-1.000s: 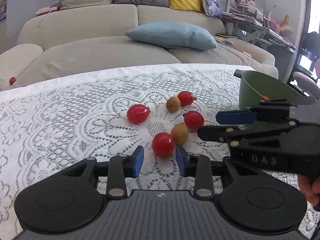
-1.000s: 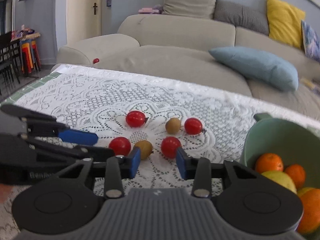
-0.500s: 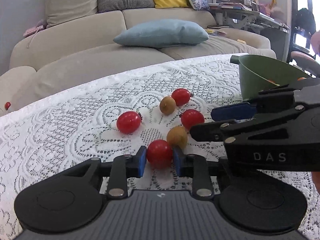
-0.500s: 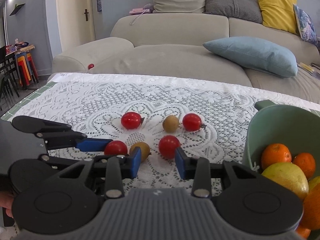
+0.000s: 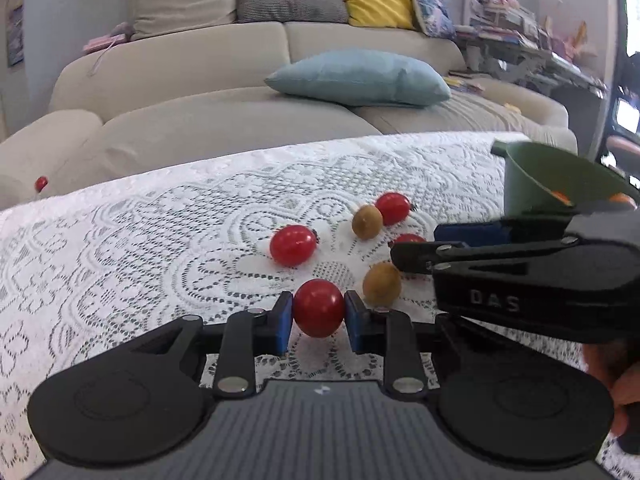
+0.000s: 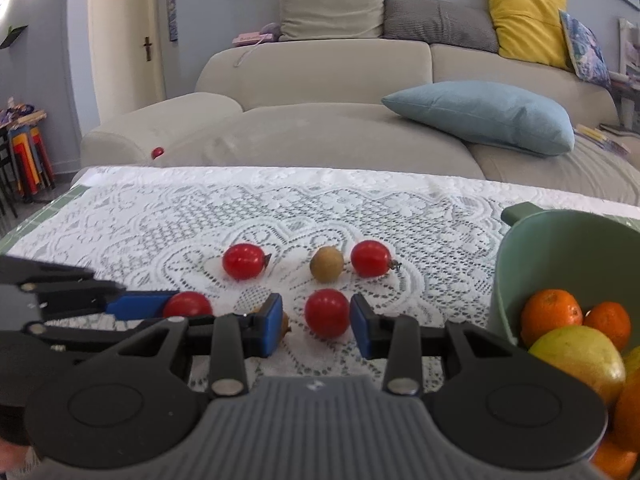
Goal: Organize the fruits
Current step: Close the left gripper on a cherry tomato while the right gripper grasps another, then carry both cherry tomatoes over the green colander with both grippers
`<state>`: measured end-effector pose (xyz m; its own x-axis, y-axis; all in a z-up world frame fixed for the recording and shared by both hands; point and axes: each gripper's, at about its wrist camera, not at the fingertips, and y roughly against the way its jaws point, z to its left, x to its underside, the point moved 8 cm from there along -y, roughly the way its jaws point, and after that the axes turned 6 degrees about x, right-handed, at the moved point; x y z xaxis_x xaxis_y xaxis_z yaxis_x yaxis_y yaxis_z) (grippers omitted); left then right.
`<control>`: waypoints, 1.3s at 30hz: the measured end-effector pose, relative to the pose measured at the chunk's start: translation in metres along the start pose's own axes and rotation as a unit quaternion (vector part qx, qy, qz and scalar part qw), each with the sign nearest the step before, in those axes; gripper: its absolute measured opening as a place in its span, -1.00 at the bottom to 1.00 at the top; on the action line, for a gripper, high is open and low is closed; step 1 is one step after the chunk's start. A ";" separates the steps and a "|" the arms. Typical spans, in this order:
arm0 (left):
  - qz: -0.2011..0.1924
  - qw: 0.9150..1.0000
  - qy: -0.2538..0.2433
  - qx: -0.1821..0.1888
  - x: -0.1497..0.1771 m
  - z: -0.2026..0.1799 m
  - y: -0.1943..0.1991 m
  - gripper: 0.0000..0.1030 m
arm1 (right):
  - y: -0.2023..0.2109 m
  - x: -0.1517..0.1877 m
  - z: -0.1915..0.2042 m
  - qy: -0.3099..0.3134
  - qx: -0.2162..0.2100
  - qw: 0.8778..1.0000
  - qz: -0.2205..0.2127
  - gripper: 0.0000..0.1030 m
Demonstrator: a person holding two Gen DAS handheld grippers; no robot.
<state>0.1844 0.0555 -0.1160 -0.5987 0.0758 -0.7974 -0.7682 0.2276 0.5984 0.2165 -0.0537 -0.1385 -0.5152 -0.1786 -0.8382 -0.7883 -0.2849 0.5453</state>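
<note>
A beige fabric sofa (image 6: 320, 80) fills the background behind a table covered with a white lace tablecloth (image 6: 160, 220) of openwork flower and scallop patterns. One pale blue cushion (image 6: 480, 116) lies on the sofa seat, and one yellow cushion (image 6: 524, 20) leans against the back at the far right. On the lace sit six small fruits: four glossy red cherry tomatoes and two dull, round, brownish-yellow fruits. The left gripper (image 5: 319, 316), black with blue pads, is closed on the nearest red cherry tomato (image 5: 319, 307), both pads pressing its smooth sides at the near middle of the cloth. The right gripper (image 6: 316, 322) stands narrowly apart with another red tomato (image 6: 327, 312) between its blue pads; gaps show on both sides, so nothing is gripped. Farther off lie a third red tomato (image 6: 243, 261) to the left and a fourth red tomato (image 6: 371, 258) to the right, with one brownish round fruit (image 6: 327, 264) just beside the latter. The second brownish fruit (image 5: 381, 282) rests near the held tomato, to its right. At the right edge stands a sage-green plastic bowl (image 6: 560, 248) with a spout, holding several pebbly-skinned oranges (image 6: 551, 314) and one yellow-green citrus (image 6: 576, 356).
</note>
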 end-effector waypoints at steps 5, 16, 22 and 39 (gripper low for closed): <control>-0.001 1.000 0.019 0.000 -0.003 0.005 0.002 -0.41 | -0.010 -0.003 -0.001 -0.021 0.009 1.000 0.003 -0.31; 0.006 0.998 0.059 0.000 -0.002 0.013 0.002 -0.41 | -0.016 0.000 0.000 -0.024 0.026 0.999 0.016 -0.53; 0.003 0.998 0.056 -0.006 -0.002 0.012 0.005 -0.41 | -0.009 -0.001 0.001 -0.021 0.026 0.999 0.008 -0.55; -0.036 0.998 0.058 -0.013 -0.021 -0.011 0.042 -0.41 | 0.083 -0.033 0.003 0.054 0.013 0.994 -0.093 -0.55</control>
<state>0.1623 0.0529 -0.0738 -0.5623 -0.0539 -0.8252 -0.8153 0.2027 0.5424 0.1675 -0.0685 -0.0657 -0.3223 -0.2250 -0.9195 -0.8758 -0.2979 0.3798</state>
